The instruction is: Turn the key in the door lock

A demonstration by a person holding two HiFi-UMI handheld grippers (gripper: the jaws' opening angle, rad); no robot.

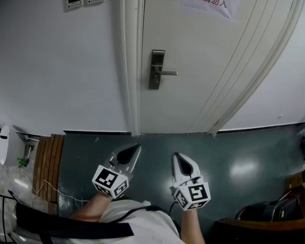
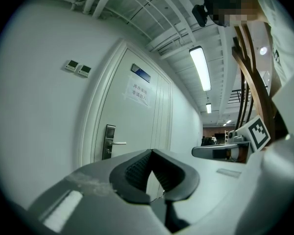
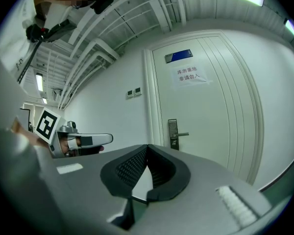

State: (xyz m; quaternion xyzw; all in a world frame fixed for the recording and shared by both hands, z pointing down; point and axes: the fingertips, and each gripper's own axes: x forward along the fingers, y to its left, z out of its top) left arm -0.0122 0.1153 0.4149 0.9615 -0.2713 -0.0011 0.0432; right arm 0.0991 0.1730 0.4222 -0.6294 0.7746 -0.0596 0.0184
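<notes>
Over on the left, the left tongs hang low over the floor, held level. Their own view shows the tips pressed together with nothing between them. They angle slightly inward, so from their camera the lock plate sits off to the left of the tips, not dead ahead.

Moving to the middle, there's the target, on the left edge of the white door. The plate is upright, with its long axis running top to bottom. The lever handle pokes out level to the right. A key? Too small to make out from here, and I can't find one in any view. The plate is straight ahead of the person and well apart from both pairs of tongs, with open floor between.

Now the right side. The right tongs are also clamped shut on nothing, level, and toed in the other way. From their camera the plate lands just right of the tips.

So the lock sits almost squarely between the two lines of aim, and neither hand looks clearly nearer. By my reckoning the task has hardly started. Whichever hand goes must travel forward and up to the plate, then come in beneath that lever, where a keyhole would likely sit.
</notes>
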